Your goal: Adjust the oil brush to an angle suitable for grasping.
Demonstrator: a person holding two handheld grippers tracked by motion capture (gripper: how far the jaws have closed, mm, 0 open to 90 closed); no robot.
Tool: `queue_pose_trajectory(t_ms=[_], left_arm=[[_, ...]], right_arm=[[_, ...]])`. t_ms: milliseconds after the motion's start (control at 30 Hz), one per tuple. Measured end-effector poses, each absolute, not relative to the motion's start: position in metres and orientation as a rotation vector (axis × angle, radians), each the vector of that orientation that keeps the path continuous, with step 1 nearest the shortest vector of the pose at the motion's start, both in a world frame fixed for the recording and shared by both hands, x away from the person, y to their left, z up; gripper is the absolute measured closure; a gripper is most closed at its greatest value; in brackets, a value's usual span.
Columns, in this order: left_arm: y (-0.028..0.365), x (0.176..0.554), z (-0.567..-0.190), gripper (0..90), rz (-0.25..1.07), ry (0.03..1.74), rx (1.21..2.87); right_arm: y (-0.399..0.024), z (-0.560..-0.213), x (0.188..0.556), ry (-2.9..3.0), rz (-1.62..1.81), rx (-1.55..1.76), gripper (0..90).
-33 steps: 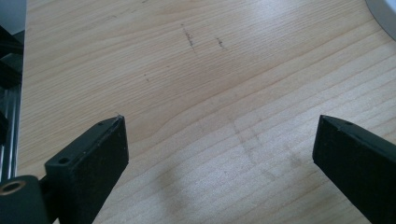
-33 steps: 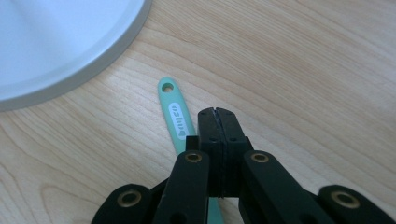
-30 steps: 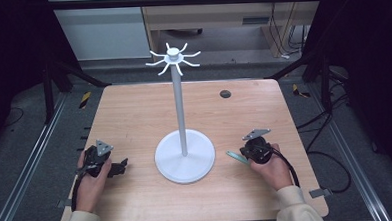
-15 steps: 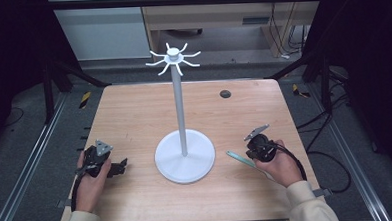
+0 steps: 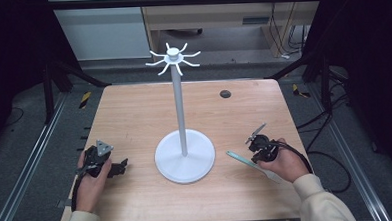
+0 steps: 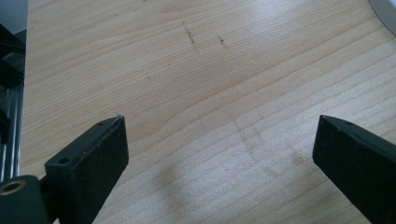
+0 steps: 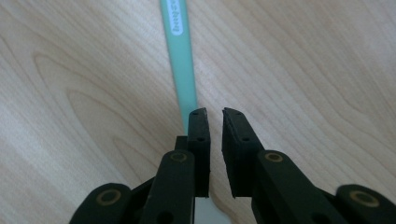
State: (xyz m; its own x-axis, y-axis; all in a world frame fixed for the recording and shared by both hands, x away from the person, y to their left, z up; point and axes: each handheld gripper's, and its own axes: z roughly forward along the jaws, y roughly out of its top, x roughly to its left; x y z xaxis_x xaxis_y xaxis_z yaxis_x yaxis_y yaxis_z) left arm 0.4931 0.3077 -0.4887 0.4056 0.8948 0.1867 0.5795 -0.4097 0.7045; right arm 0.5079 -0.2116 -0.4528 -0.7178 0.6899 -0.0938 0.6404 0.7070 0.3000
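Resting low at the near left of the wooden bench point(image 5: 134, 118), the left tool point(image 5: 117, 168) is held in the person's left hand point(image 5: 89, 182) with its jaws spread wide; in the left gripper view the two black jaws stand far apart over bare wood grain, with nothing between them, and a sliver of the white stand base shows at the top right corner. The right tool point(image 5: 254, 147) sits in the right hand point(image 5: 285, 162) at the near right of the bench. Its jaws are drawn to a narrow slit in the right gripper view, almost together, and nothing sits in the gap. A mint-green toothbrush point(image 7: 180, 51) lies flat on the wood, its handle running under the left-hand jaw of that view and out ahead of it, with a white printed label on the handle; whether the jaw touches the handle cannot be told. From the high view the toothbrush point(image 5: 242, 159) lies slantwise just beside the right tool, between it and the round base of the white stand point(image 5: 184, 156). That stand rises from the middle of the bench as a slim pole topped by a ring of curved hooks point(image 5: 173, 59). A small dark round hole point(image 5: 225, 94) sits toward the far right of the benchtop.
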Motion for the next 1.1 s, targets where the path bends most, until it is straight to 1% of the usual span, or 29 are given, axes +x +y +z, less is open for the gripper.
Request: queue_pose_trajectory(t_ms=[233,400,1100], left_arm=[[0.308,0.493,-0.489,3.0,0.756,1.25,2.124],[0.307,0.493,-0.489,3.0,0.753,1.249,2.126],[0.308,0.493,-0.489,3.0,0.755,1.249,2.123]], right_arm=[[-0.211,-0.454,0.509,2.777,0.322,1.038,75.2],[-0.211,-0.456,0.51,2.803,0.293,1.037,73.1],[-0.206,-0.463,0.511,2.867,0.224,0.964,79.8]])
